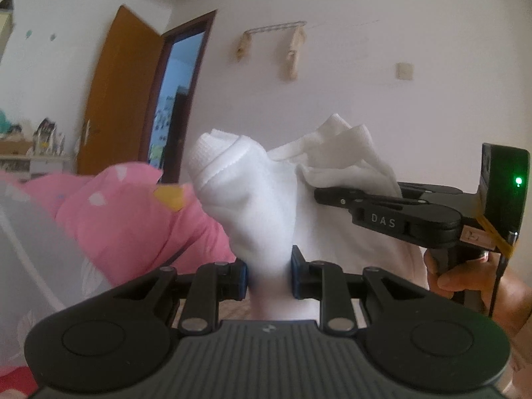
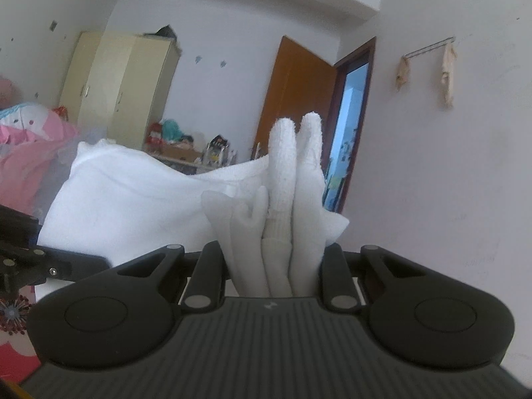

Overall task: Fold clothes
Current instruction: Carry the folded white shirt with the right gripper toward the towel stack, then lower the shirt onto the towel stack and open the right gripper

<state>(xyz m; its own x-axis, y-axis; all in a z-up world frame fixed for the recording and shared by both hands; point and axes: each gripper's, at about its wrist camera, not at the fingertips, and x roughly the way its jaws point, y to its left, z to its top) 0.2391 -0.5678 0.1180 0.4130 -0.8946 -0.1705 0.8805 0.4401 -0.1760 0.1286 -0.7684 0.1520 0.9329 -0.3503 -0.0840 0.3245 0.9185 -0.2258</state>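
A white garment hangs in the air between both grippers. In the left wrist view my left gripper is shut on a bunched part of it, blue pads pressing either side. To the right, my right gripper comes in sideways, shut on another bunched edge of the same cloth. A person's hand holds its handle. In the right wrist view my right gripper pinches several thick folds of the white garment. The cloth stretches left to my left gripper, whose fingertips show only in part.
Pink bedding lies low on the left, also seen in the right wrist view. An orange door stands open beside a doorway. A cream wardrobe and a cluttered shelf line the far wall. A wall rack holds small cloths.
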